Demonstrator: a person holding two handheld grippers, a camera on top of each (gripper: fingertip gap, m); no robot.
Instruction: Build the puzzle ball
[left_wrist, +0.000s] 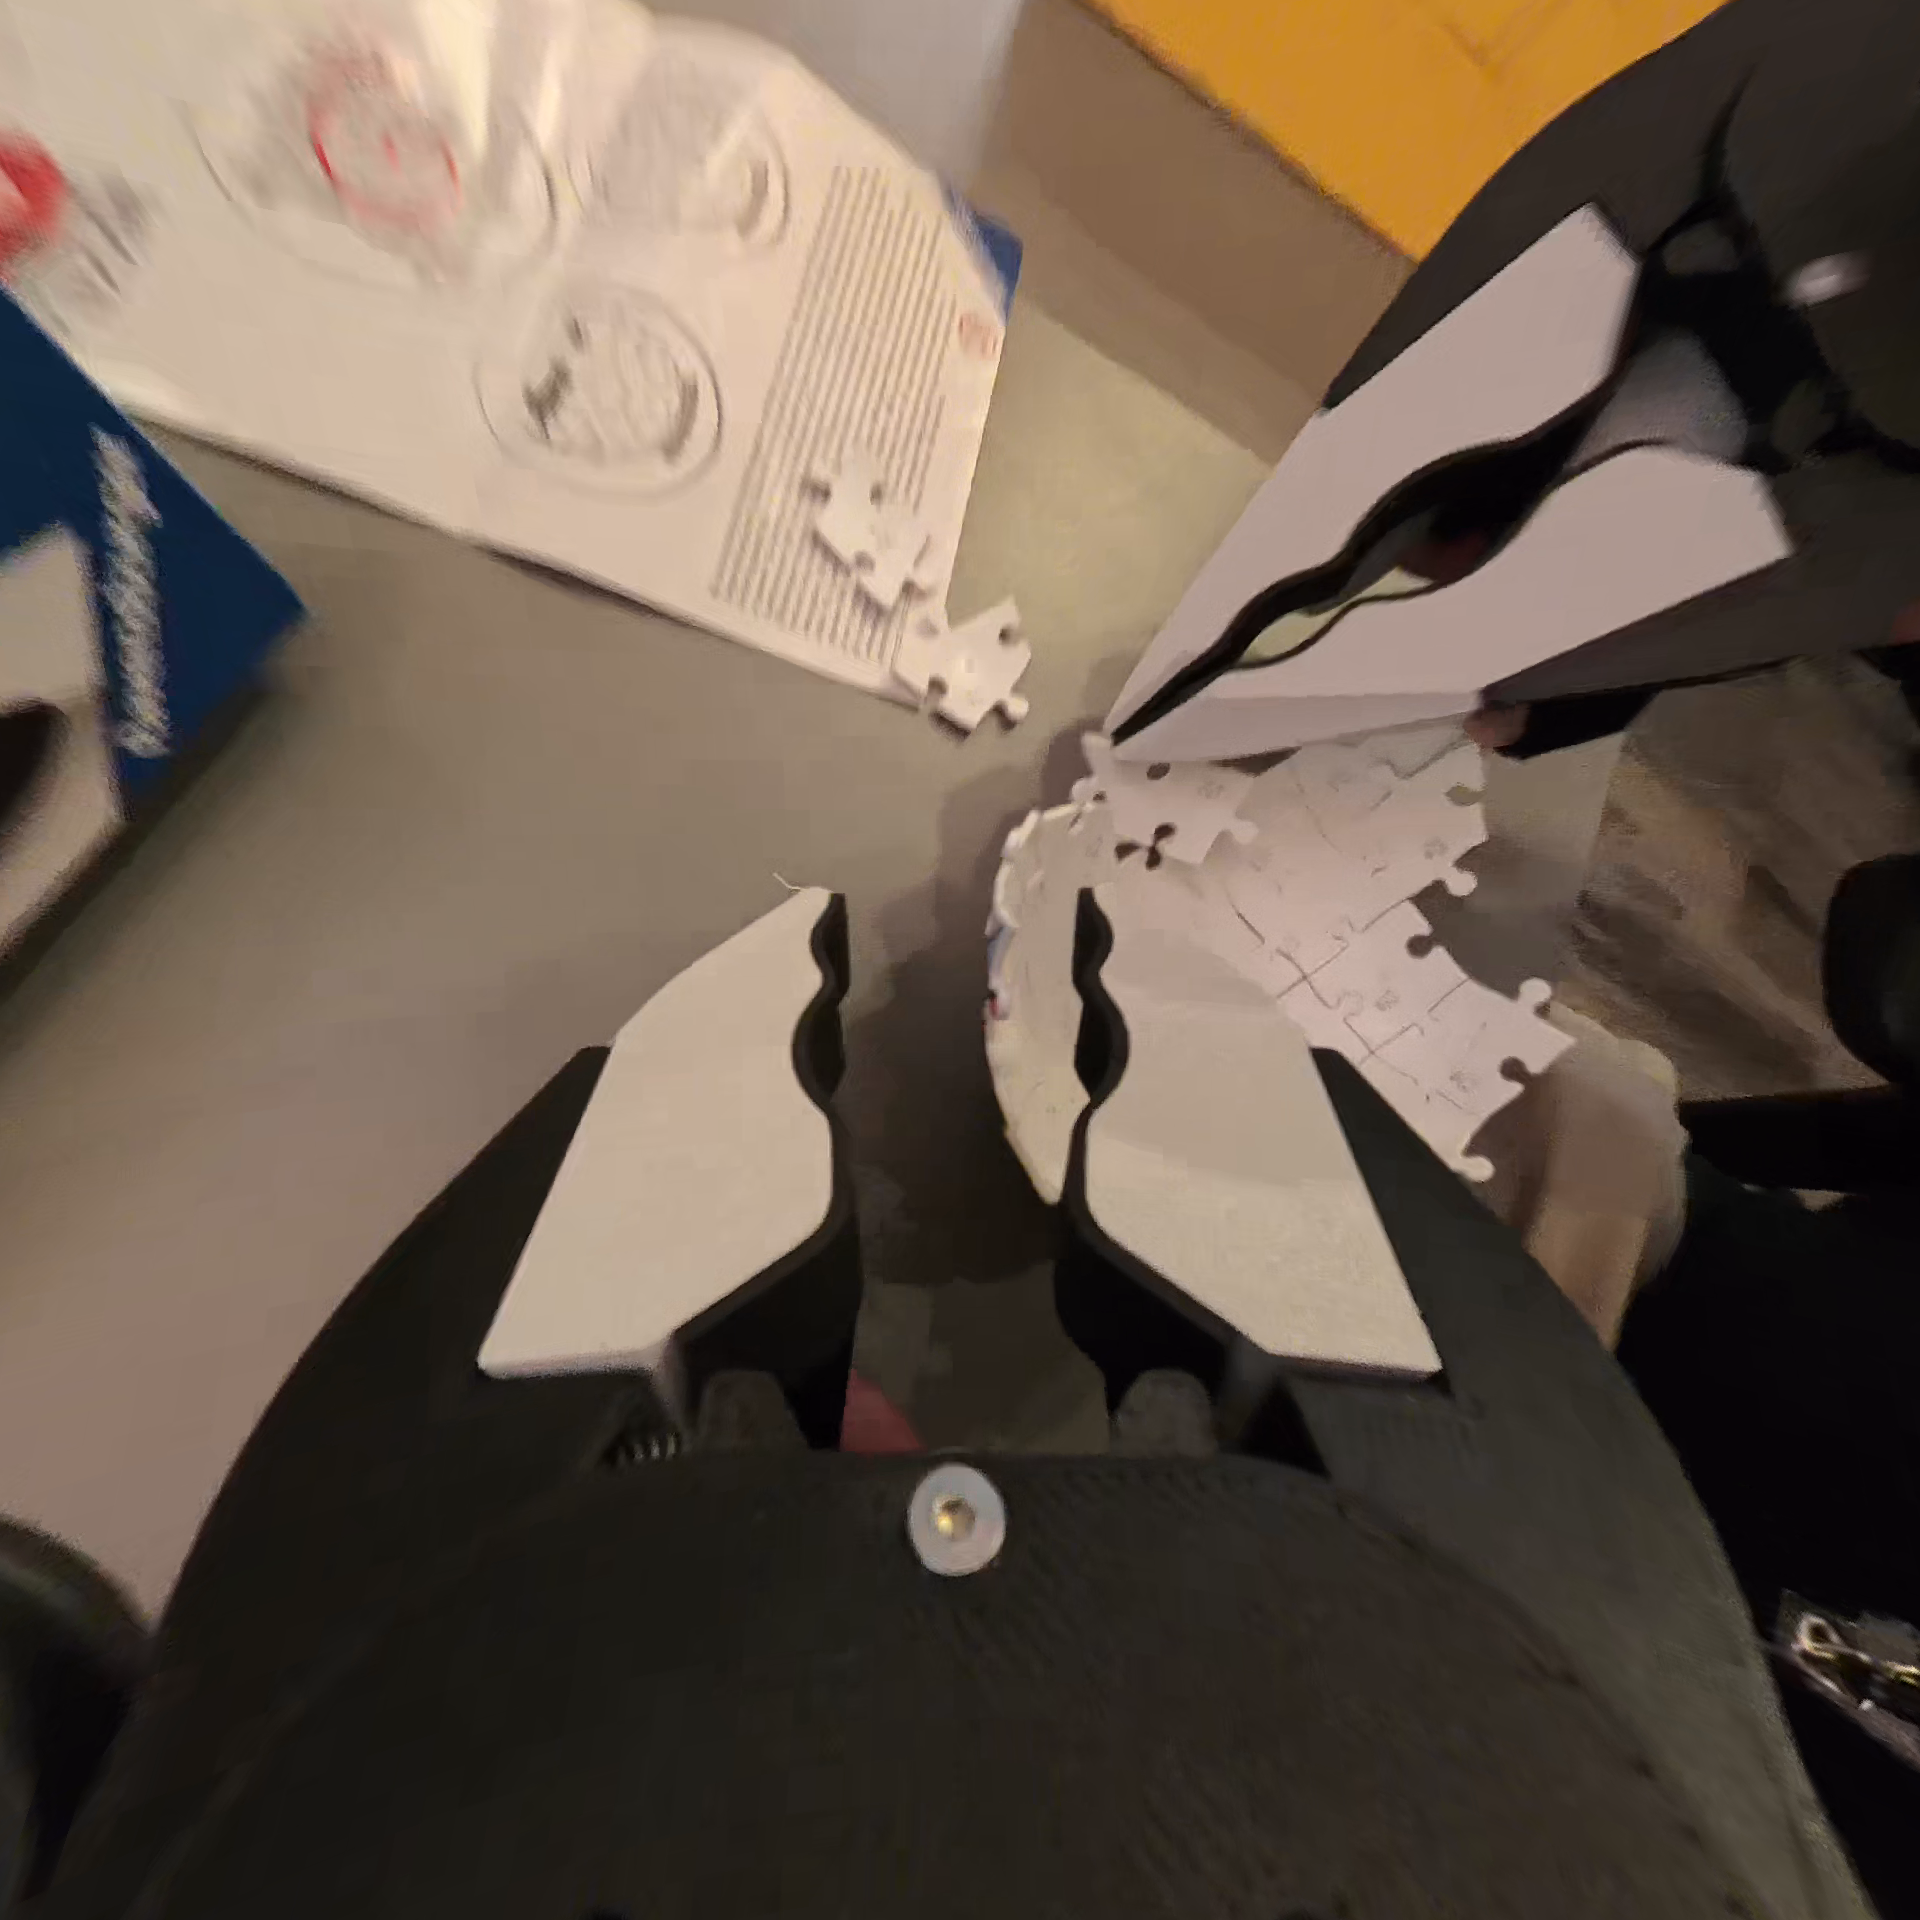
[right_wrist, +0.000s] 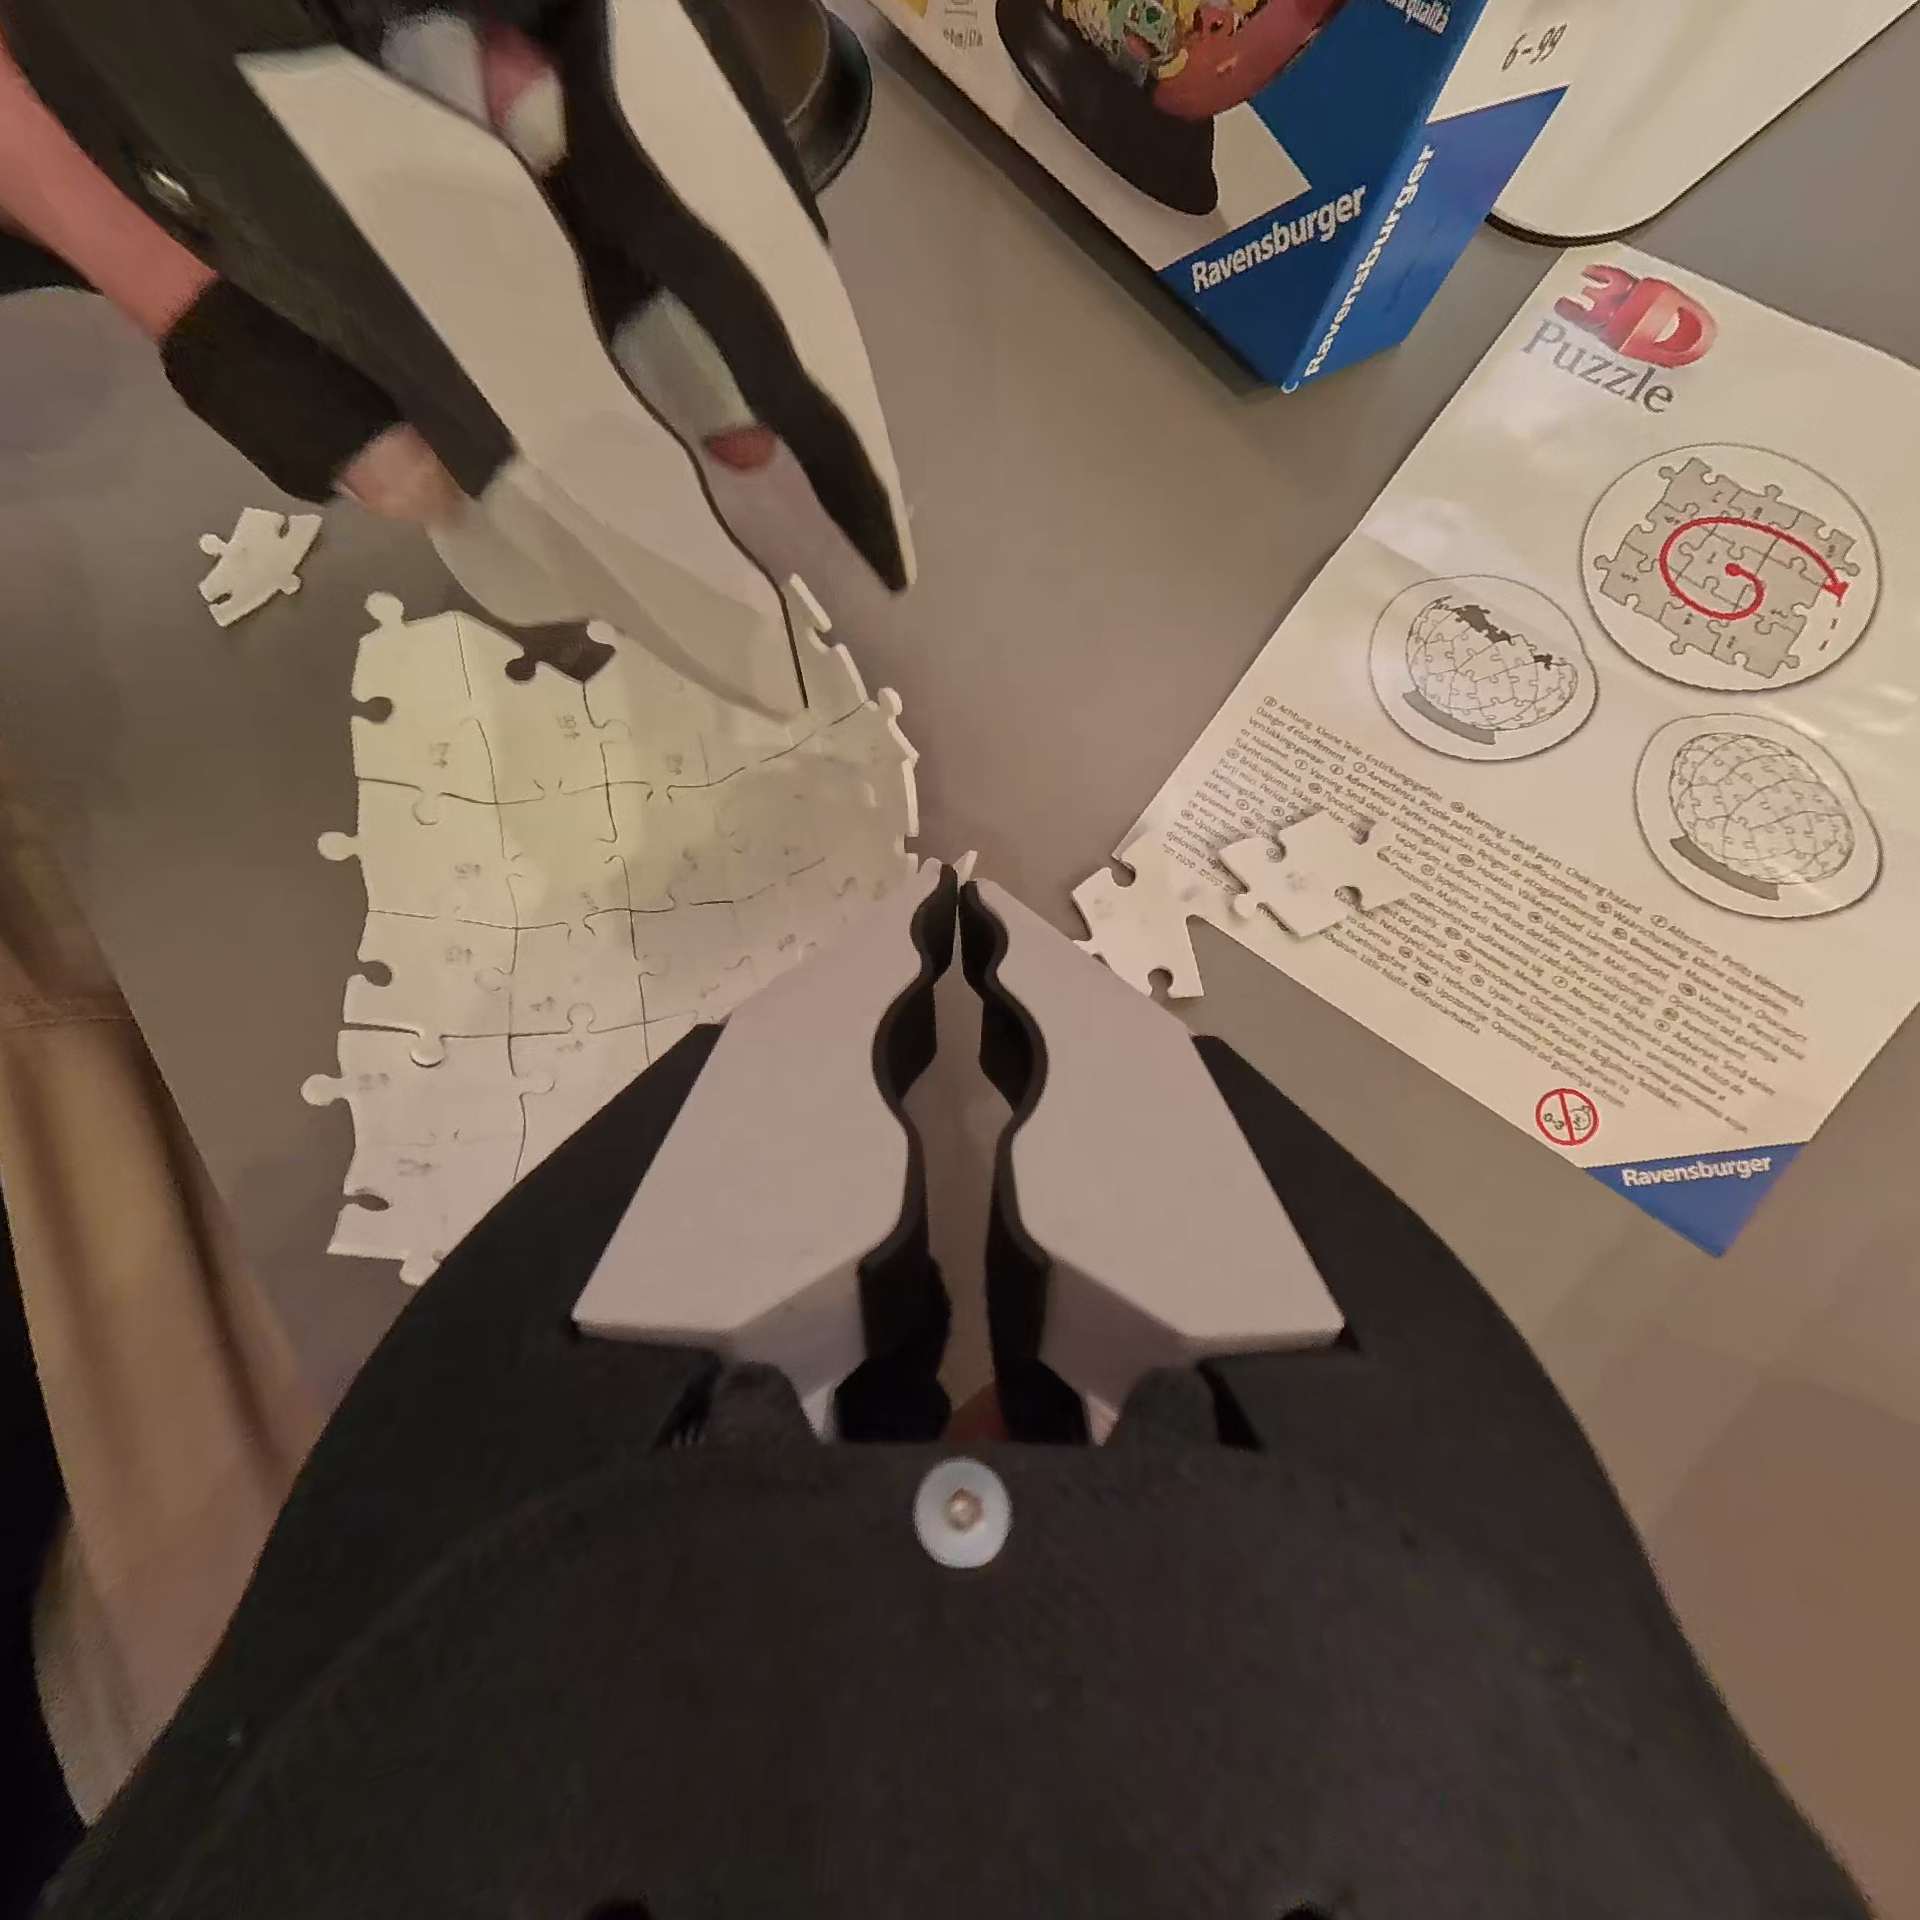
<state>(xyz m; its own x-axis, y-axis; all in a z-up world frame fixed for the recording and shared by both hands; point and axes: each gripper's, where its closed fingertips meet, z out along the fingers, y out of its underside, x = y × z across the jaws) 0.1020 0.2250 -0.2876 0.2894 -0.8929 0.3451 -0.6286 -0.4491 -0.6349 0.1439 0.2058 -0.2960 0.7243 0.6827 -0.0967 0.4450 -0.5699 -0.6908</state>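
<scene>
The right tongs pinch the curved puzzle sheet's edge to steady it on the counter, while the left tongs hang open beside it

Left gripper fingers apart, curved white puzzle shell just beside.

Left gripper has jaws apart with a clear gap between the white fingers, nothing between them; in the right wrist view it angles down from upper left, a hand in a black fingerless glove gripping it. Right gripper has its tips pressed together, wavy black pads nearly meeting; in the left wrist view it comes in from the upper right, pointing down-left.
</scene>
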